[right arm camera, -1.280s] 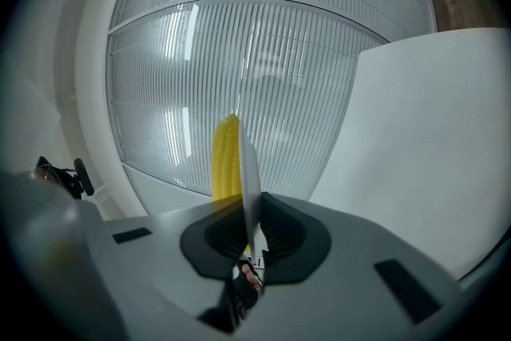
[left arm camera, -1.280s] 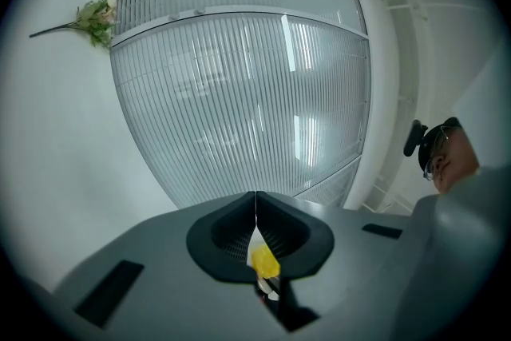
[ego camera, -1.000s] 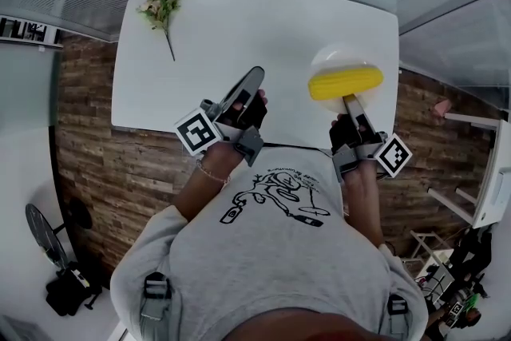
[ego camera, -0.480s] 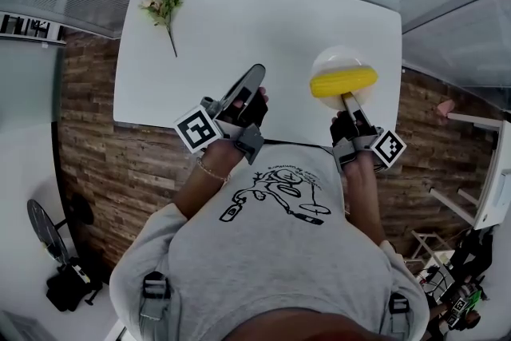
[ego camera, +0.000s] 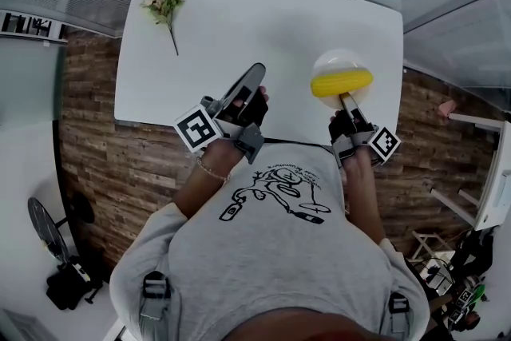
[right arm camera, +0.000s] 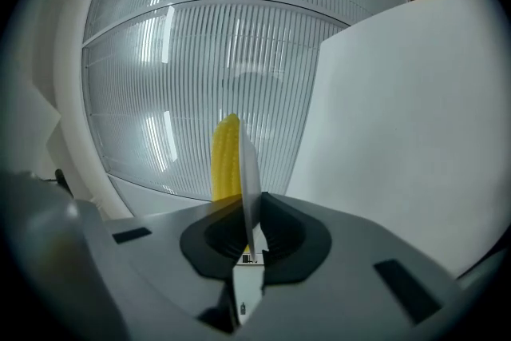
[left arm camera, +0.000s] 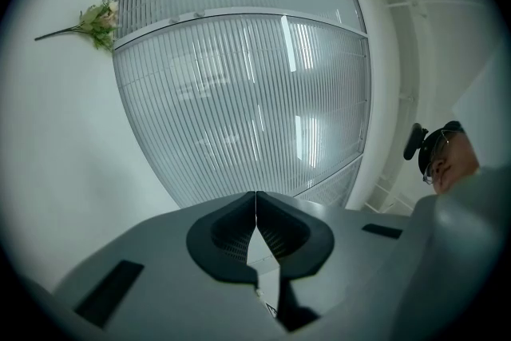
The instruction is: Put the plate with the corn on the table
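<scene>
Since a second ago the right gripper has sunk toward the white table. Its jaws pinch the near rim of the white plate, which carries the corn cob over the table's near right corner. The left gripper hovers at the near edge, jaws together and empty.

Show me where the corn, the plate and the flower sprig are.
corn (ego camera: 342, 81), head view, middle of the yellow cob.
plate (ego camera: 338, 58), head view, bare white part beyond the cob.
flower sprig (ego camera: 162, 6), head view, the leafy bloom end.
</scene>
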`<state>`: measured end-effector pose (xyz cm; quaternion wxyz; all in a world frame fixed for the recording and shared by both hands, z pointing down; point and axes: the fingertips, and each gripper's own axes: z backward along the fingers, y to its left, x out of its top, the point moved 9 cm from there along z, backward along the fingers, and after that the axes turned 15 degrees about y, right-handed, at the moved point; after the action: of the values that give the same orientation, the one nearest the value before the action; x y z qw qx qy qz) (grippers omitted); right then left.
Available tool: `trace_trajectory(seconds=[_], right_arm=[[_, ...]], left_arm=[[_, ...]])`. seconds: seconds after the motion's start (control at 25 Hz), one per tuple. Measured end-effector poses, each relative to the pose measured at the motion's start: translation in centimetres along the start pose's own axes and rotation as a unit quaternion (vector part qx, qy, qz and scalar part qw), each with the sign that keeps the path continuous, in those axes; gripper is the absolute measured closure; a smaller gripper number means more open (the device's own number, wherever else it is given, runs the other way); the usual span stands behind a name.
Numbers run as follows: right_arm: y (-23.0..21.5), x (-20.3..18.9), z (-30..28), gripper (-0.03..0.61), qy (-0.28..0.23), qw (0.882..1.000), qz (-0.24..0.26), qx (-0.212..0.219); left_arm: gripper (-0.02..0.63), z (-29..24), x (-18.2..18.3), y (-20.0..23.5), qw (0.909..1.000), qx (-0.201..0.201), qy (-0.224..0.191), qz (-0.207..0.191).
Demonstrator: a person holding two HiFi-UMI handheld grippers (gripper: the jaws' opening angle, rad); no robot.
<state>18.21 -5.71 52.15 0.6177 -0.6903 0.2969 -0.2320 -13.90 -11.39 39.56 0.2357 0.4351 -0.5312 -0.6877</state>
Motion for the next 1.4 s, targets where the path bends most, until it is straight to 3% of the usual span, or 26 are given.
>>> trace_trajectory(seconds=[1.4], right_arm=[[-12.1,1.7,-1.9,0.554,0.053,0.997,-0.041,0.022]], left_arm=[[0.592,0.1,-0.1,0.1,0.9999,0.002,-0.006,0.008]])
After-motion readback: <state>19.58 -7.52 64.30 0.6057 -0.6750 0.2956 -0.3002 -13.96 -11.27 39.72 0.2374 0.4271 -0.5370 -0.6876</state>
